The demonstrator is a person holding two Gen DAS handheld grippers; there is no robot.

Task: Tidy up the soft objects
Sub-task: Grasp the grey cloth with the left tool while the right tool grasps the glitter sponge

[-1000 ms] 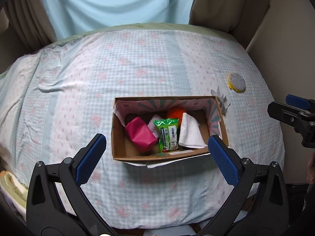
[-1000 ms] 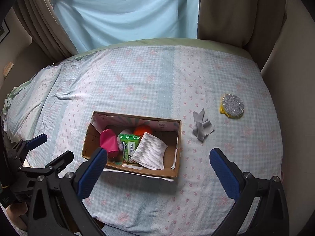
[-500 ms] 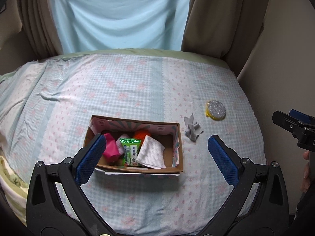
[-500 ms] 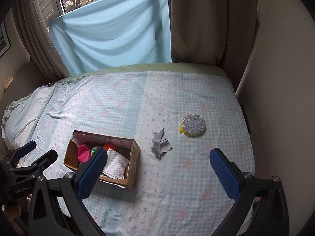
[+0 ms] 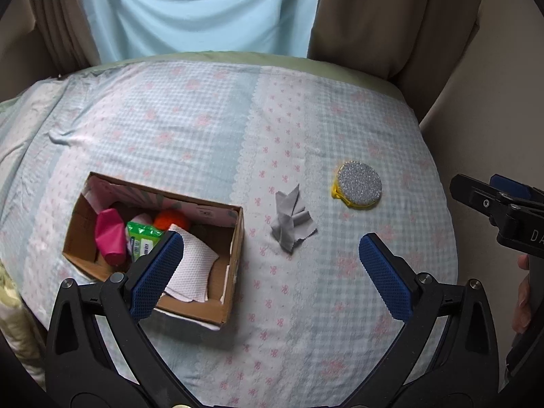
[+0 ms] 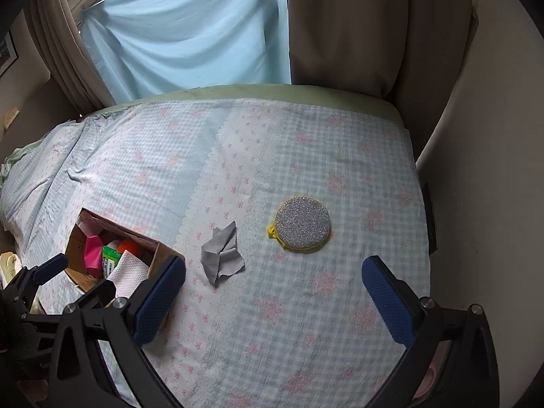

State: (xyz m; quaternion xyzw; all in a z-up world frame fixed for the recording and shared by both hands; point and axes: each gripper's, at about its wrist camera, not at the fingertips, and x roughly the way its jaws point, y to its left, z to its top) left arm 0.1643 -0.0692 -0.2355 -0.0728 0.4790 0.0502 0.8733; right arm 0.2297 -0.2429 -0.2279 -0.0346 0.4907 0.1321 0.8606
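A: So what was left out of the box? I counted two loose things on the bed (image 6: 306,323): one crumpled grey cloth (image 6: 221,257) and one round glittery silver sponge with a yellow underside (image 6: 302,227), lying near each other but apart.

B: Same count here. The cloth sat between the cardboard box (image 5: 234,255) and the sponge, just off the box's right end. Inside the box I made out five items: one pink bundle (image 5: 110,236), one green wipes pack (image 5: 142,239), one orange ball (image 5: 171,219), one white waffle cloth (image 5: 193,272), and one pale pinkish thing (image 5: 142,218) behind the pack that I couldn't identify.

A: And the hand-held grippers? Two of them, both with blue pads.

B: Yep. The left hand-held gripper (image 5: 272,272) was spread wide and empty, above the bed near the box. The right hand-held gripper (image 6: 273,301) was also splayed wide with nothing in it, hovering in front of the sponge and cloth.

A: One blue sheet (image 6: 190,30) hung behind, plus tan curtains (image 6: 357,27).
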